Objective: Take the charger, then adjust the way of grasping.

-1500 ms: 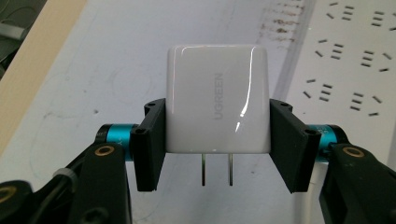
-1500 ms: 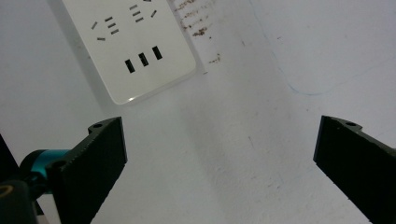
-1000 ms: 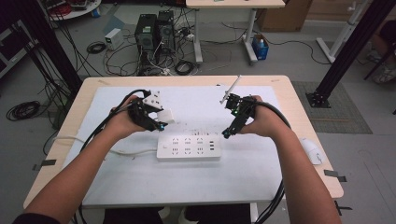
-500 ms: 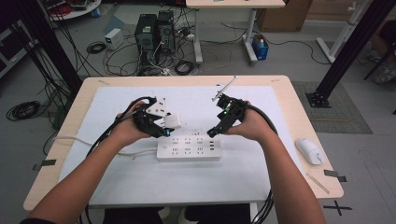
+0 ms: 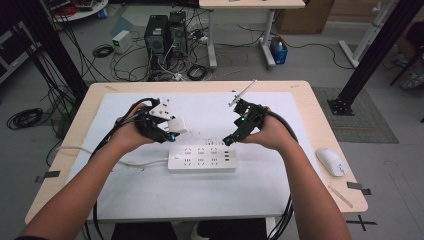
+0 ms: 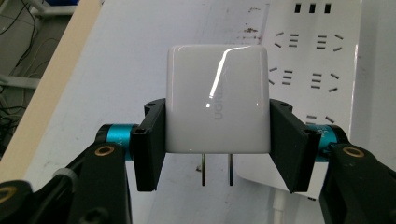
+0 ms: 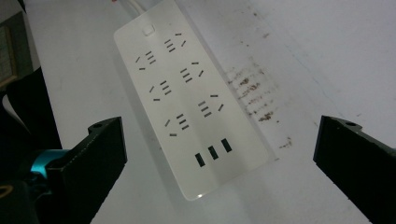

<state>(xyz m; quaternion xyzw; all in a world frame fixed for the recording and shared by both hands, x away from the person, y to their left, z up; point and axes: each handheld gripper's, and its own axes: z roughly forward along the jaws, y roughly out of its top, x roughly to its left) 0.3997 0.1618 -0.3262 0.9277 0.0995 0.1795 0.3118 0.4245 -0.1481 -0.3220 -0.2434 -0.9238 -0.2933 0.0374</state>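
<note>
White plug adapter [image 6: 217, 100] clamped, prongs out, above pwr strip [image 5: 202, 158].

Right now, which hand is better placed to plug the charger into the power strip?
Left. Its tongs grip the white charger, prongs exposed, beside the power strip. The right tongs are open, holding nothing.

Place: a robotics or data-recording lab, not a home.
Floor: bare grey concrete with loose coiled cables [image 5: 25, 118] and tape marks.
Equipment: two desktop computer towers [image 5: 165, 31] stand on the floor amid tangled wiring.
Rig: black metal frame struts [image 5: 372, 52] flank the tabletop [image 5: 320, 112].
Work surface: wooden tabletop under a white mat [image 5: 210, 185], stained with use.
Furniture: a second desk [image 5: 250, 4] stands behind.
</note>
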